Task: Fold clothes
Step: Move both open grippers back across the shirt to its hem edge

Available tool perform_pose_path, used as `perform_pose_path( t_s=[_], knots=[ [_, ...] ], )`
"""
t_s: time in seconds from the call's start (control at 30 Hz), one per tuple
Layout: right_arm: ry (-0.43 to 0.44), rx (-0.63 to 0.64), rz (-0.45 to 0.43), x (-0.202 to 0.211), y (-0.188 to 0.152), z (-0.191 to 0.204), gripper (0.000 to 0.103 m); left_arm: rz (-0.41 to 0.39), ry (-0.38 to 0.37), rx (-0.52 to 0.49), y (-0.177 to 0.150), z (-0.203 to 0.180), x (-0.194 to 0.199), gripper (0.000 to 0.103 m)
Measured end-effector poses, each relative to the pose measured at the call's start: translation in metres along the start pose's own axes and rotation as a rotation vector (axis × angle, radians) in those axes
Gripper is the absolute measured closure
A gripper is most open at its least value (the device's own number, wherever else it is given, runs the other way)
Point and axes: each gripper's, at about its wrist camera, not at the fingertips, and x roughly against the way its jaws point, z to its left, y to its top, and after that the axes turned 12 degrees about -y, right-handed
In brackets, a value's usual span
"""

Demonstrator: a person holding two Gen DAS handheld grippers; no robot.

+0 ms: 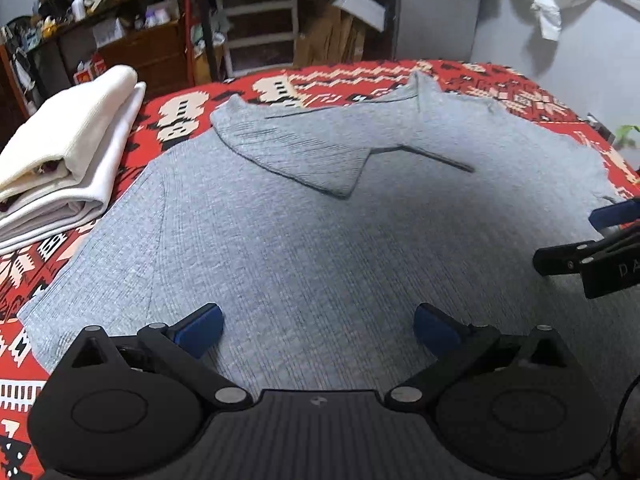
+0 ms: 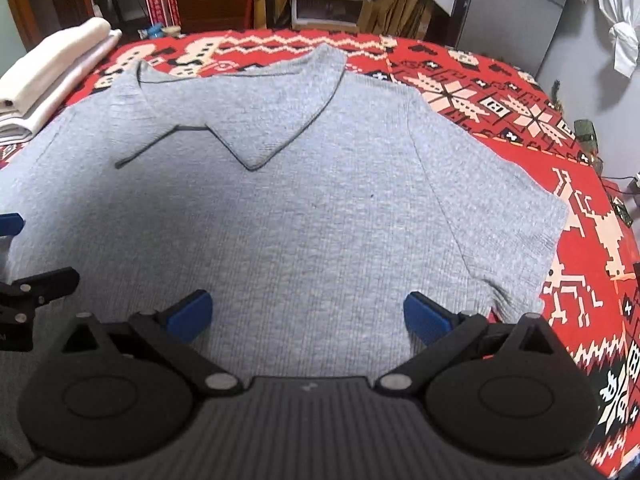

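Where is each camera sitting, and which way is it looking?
Left wrist: on the left tool, open, looking across the grey shirt toward the collar; the right tool shows at its edge.
Right wrist: on the right tool, open, looking the same way over the shirt's right sleeve.
Shared: shirt, folded white cloths, red blanket.

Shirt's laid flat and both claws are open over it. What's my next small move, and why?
Probably lower the right claw toward the right sleeve and pinch its edge, to fold it inward. The grey polo shirt lies spread flat on the red patterned cloth, sleeves out, and both the right and left claw are open, holding nothing.
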Motion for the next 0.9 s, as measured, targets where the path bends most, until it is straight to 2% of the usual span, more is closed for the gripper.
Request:
perform_pose_path(
  t_s=[0.2,0.27,0.33,0.43,0.47,0.53,0.63,0.73,0.9],
  knots=[
    [0.038,0.019,-0.122,0.011,-0.026,-0.001,0.0,-0.112,-0.014,-0.048,-0.021,-0.003,0.007,0.0],
    [0.046,0.033,-0.125,0.013,-0.029,-0.003,0.0,-0.128,-0.03,-0.067,-0.024,-0.001,0.007,0.0],
    [0.054,0.046,-0.127,0.016,-0.033,-0.006,0.001,-0.097,-0.056,-0.082,-0.022,0.002,0.009,0.0],
    [0.062,0.067,-0.074,0.024,-0.039,-0.008,0.001,0.05,-0.061,-0.057,-0.011,0.002,0.016,0.0],
    [0.07,0.074,-0.068,0.026,-0.042,-0.009,0.001,0.065,-0.068,-0.06,-0.013,0.002,0.019,0.0],
    [0.08,0.095,-0.077,0.033,-0.054,-0.009,0.001,0.082,-0.087,-0.076,-0.021,0.001,0.025,0.0],
    [0.082,0.098,-0.083,0.044,-0.072,-0.014,0.002,0.044,-0.096,-0.101,-0.044,-0.002,0.04,0.0],
    [0.084,0.112,-0.074,0.056,-0.091,-0.017,0.002,0.053,-0.097,-0.117,-0.06,-0.007,0.055,0.0],
    [0.093,0.109,-0.059,0.068,-0.11,-0.024,0.001,0.065,-0.104,-0.077,-0.076,-0.001,0.069,0.0]
  ],
)
